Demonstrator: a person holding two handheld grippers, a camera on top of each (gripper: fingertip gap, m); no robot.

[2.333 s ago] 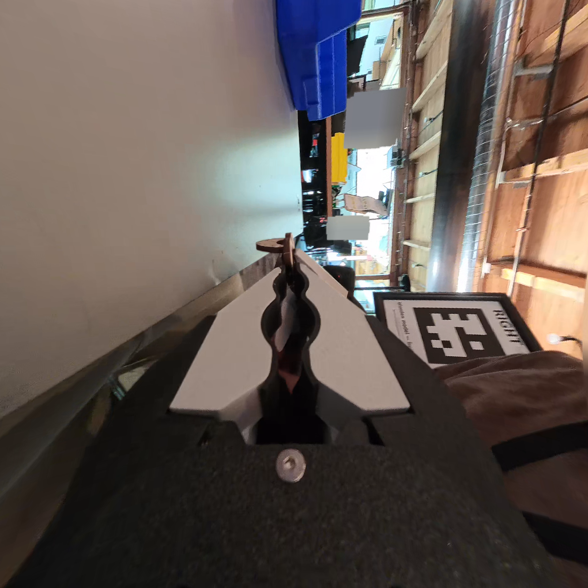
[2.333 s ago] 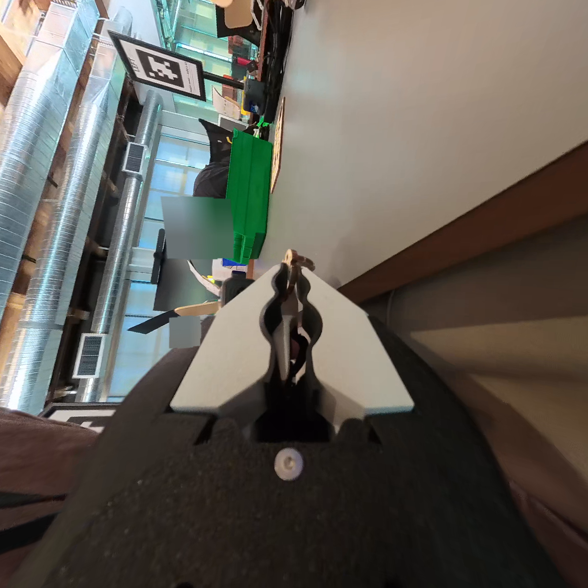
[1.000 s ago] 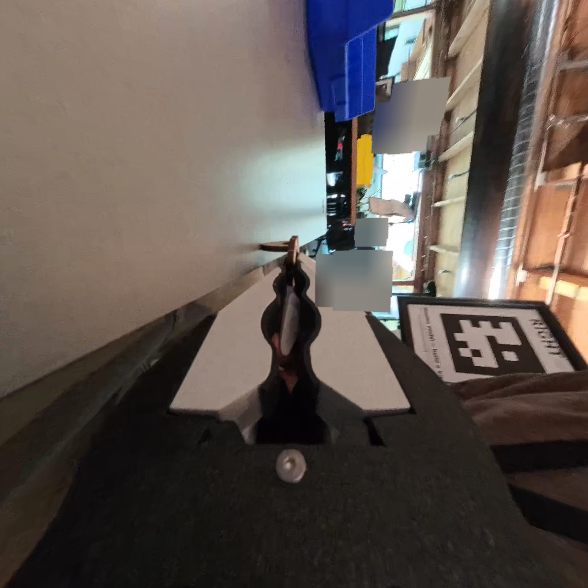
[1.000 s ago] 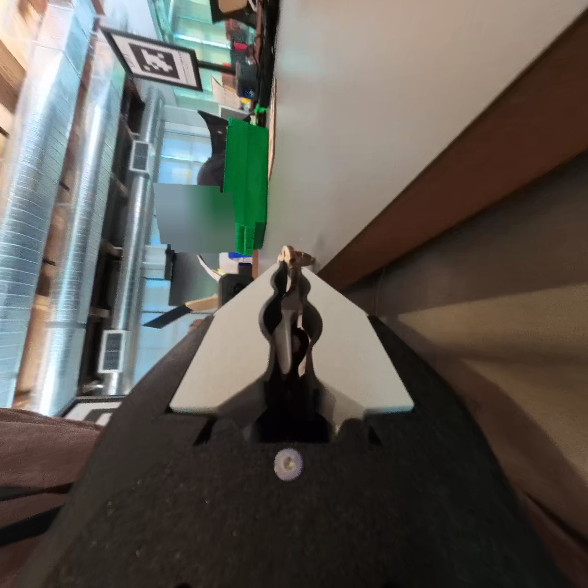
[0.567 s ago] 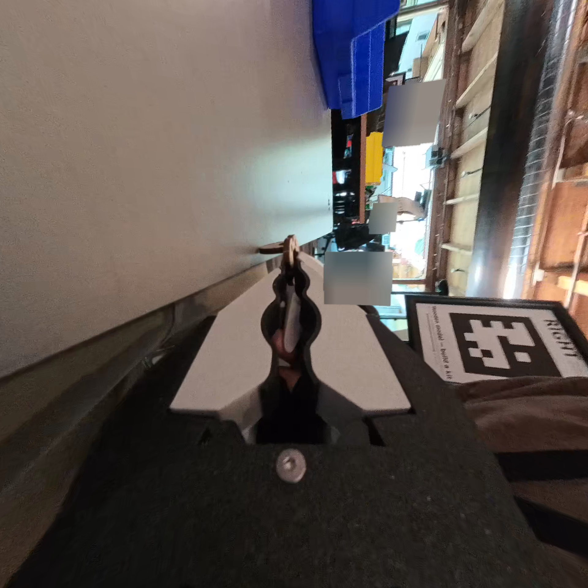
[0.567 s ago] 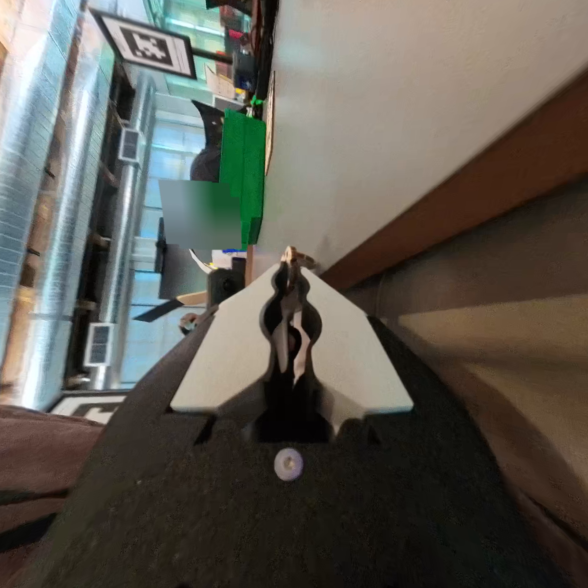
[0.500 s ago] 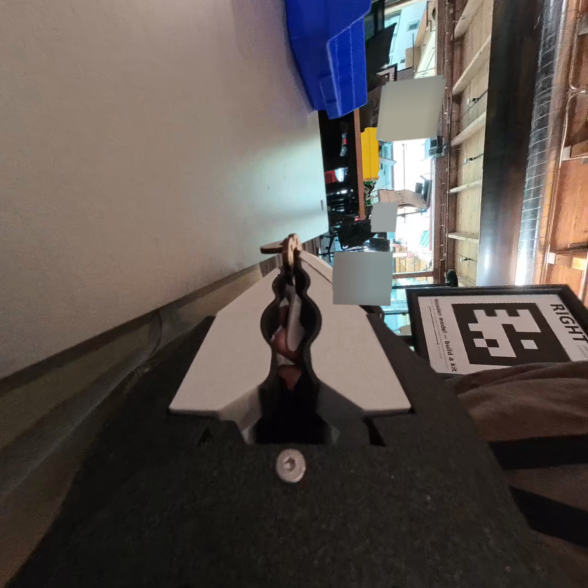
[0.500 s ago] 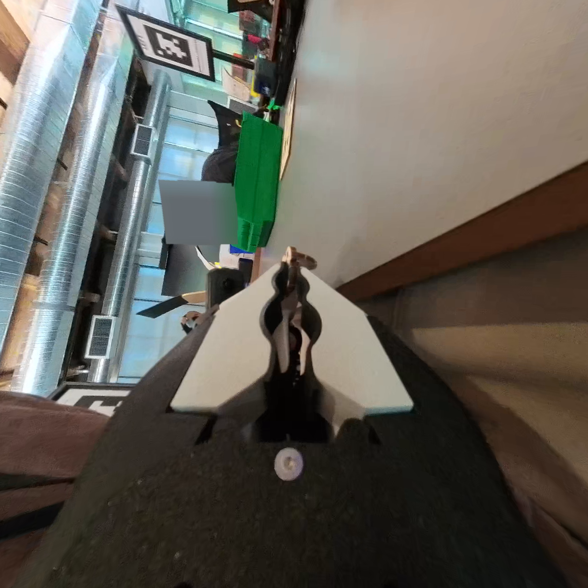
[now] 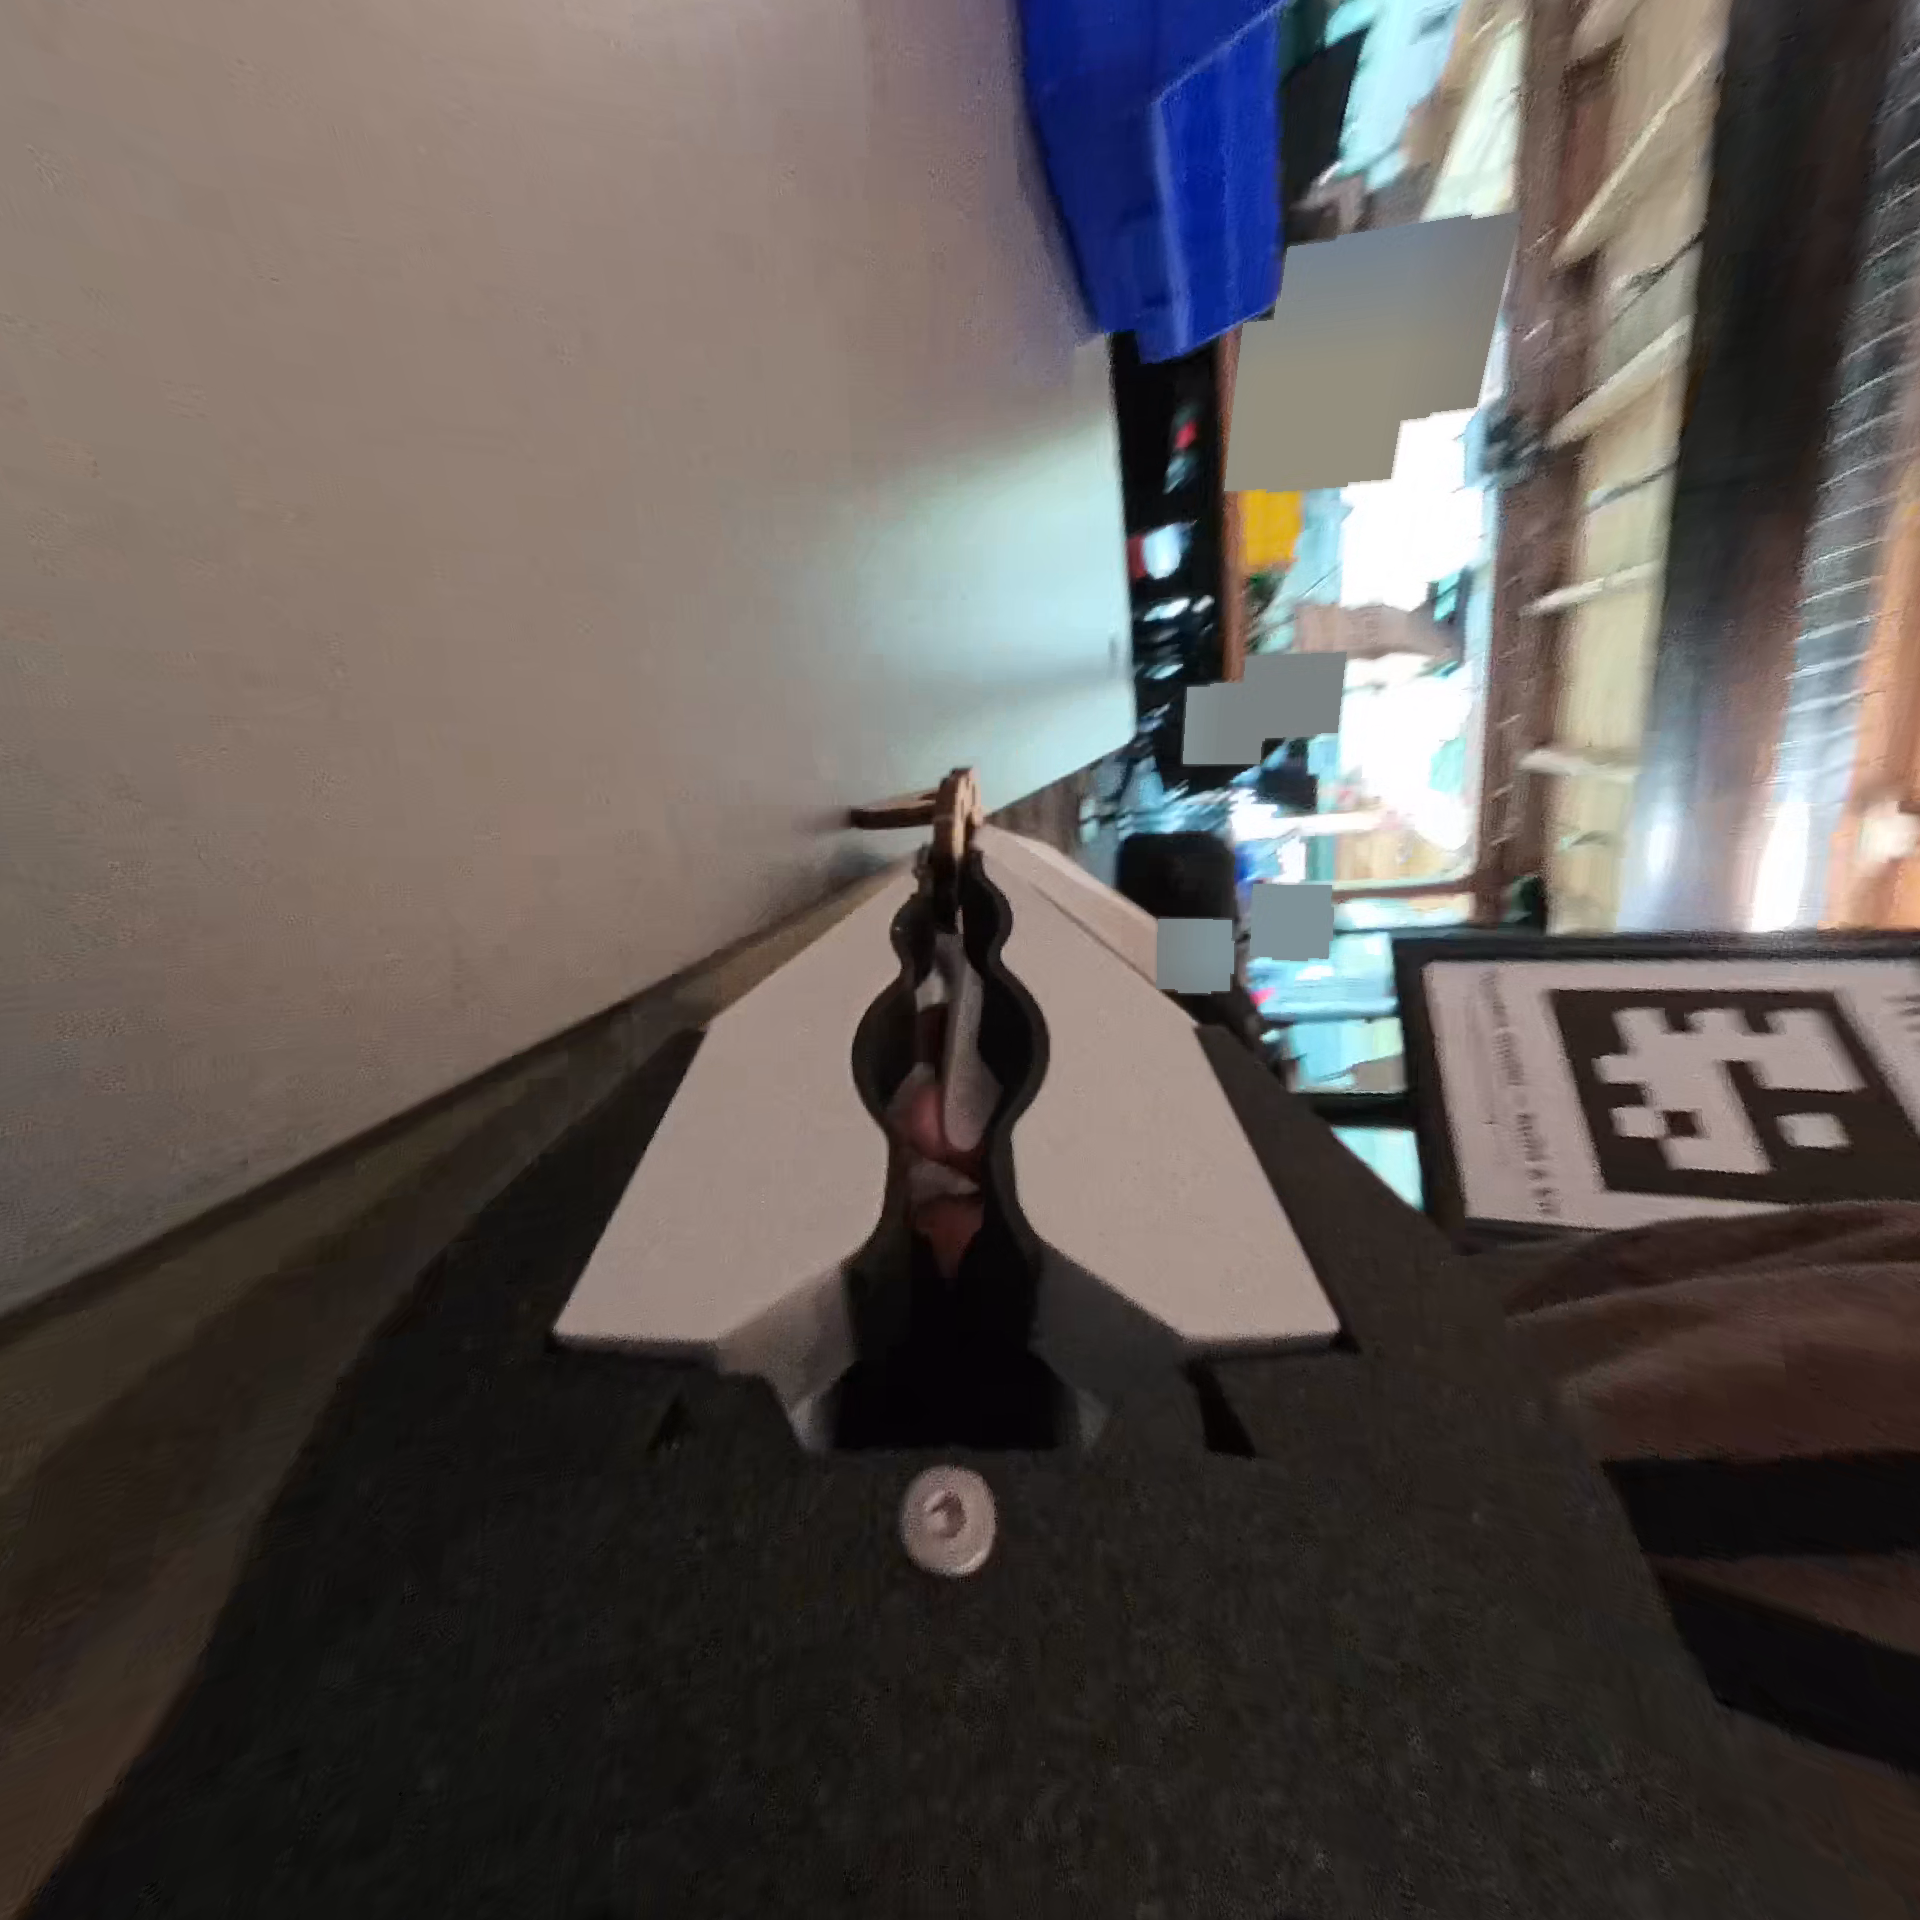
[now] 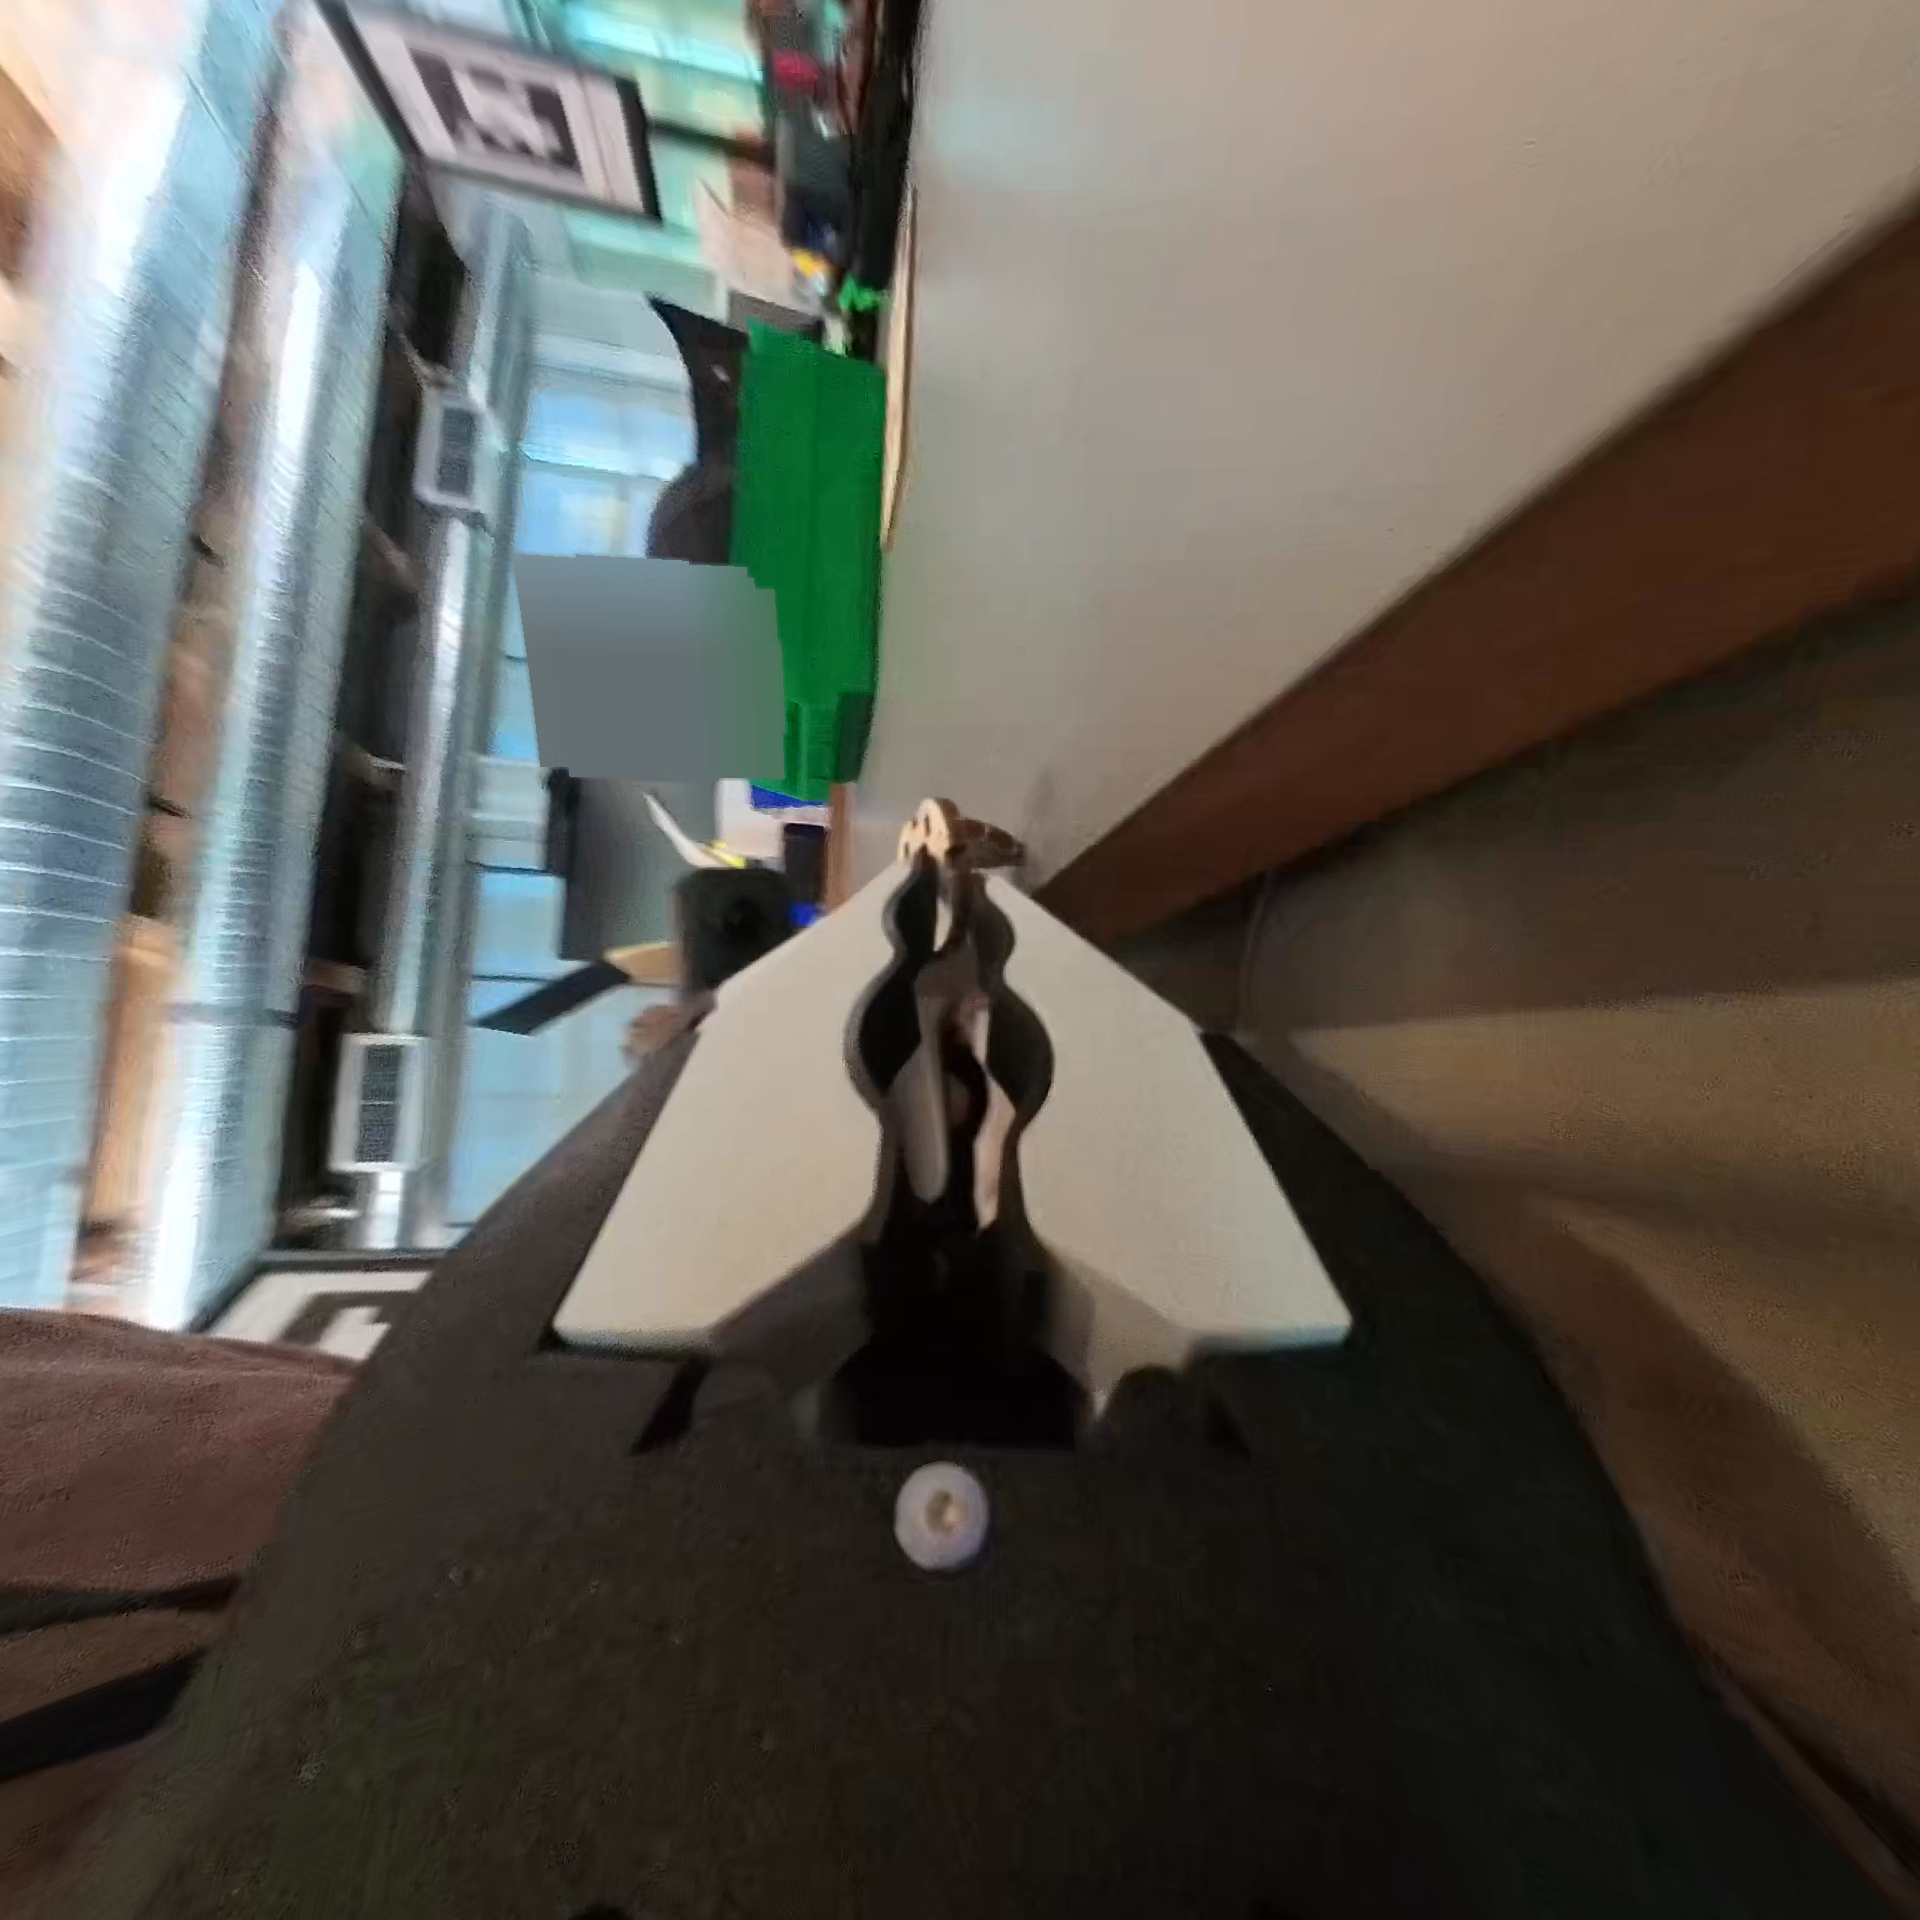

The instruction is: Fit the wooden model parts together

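The pale desk (image 9: 468, 468) fills one whole side of each wrist view, seen rolled sideways, with its brown front edge (image 10: 1507, 644) close beside the right gripper (image 10: 943, 862). A blue bin (image 9: 1153, 156) sits far down the desk in the left view, a green bin (image 10: 810, 561) far down it in the right, both well apart from the work. A marker card (image 9: 1662, 1081) stands off the left gripper's (image 9: 954, 842) other side.

Each gripper is pressed together, pinching a small wooden part at its tip: the left holds a thin plywood piece (image 9: 935, 810) with a flat tab reaching toward the desk; the right holds a rounded, holed piece (image 10: 951, 829) crossed by a darker one.

The step in hand looks like bringing the two pieces together in the air. Doing it well likely means rolling both grippers level, lining tab to slot squarely, then pushing straight without twisting the thin wood.

Open room lies away from the desk; its front edge is the nearest thing to catch on.
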